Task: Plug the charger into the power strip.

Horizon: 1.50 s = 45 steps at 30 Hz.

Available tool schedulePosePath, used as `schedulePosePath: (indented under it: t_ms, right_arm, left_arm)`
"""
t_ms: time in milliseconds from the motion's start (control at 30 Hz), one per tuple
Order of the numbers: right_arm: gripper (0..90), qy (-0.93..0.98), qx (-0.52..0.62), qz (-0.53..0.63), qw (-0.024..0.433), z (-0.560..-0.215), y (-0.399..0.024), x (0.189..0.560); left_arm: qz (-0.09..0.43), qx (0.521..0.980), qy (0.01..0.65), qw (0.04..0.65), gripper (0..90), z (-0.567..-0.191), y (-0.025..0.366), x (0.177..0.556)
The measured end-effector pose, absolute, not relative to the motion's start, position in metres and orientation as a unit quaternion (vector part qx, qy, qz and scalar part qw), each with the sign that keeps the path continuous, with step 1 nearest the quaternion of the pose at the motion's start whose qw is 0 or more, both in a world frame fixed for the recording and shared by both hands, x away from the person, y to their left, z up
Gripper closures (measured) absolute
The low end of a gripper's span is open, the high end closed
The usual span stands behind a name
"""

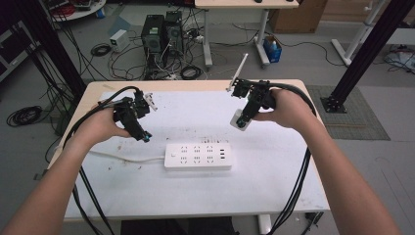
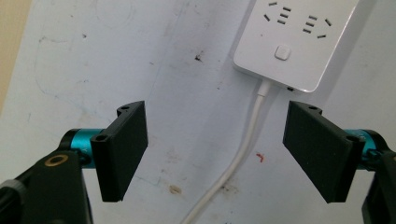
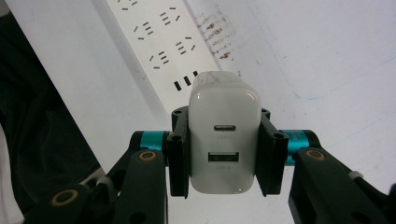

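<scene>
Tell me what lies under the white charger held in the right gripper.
Below the charger held in the right gripper lie the white table and the power strip's USB end. The charger's prongs are hidden behind its body.

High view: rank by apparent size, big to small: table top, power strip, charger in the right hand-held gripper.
1. Table top, by far the largest.
2. Power strip, lying flat mid-table.
3. White charger, clamped in the right hand-held gripper and partly hidden by it. It is held above the table, nearer the camera, yet looks smallest.
</scene>
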State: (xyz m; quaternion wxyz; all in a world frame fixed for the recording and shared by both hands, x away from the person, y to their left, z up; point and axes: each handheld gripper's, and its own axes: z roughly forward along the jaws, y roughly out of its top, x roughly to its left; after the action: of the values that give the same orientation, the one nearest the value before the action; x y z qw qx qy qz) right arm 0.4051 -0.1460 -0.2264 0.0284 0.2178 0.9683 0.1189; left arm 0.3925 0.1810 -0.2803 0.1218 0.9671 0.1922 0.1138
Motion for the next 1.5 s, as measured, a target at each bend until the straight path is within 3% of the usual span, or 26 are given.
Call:
schedulePosePath:
  t_ms: [567, 833, 1500]
  right_arm:
    - [62.2, 0.994, 0.082, 0.072, 0.017, -0.278, -0.084, 0.413]
    - [62.3, 0.999, -0.016, 0.030, 0.018, -0.326, -0.051, 0.414]
    - [63.1, 1.000, -0.019, -0.002, -0.004, -0.356, -0.040, 0.421]
  left_arm:
    - [0.109, 0.968, 0.187, 0.129, 22.2, -0.287, 0.191, 0.386]
    - [0.105, 0.968, 0.187, 0.130, 22.2, -0.295, 0.196, 0.382]
    - [0.094, 0.970, 0.184, 0.130, 22.2, -0.307, 0.196, 0.383]
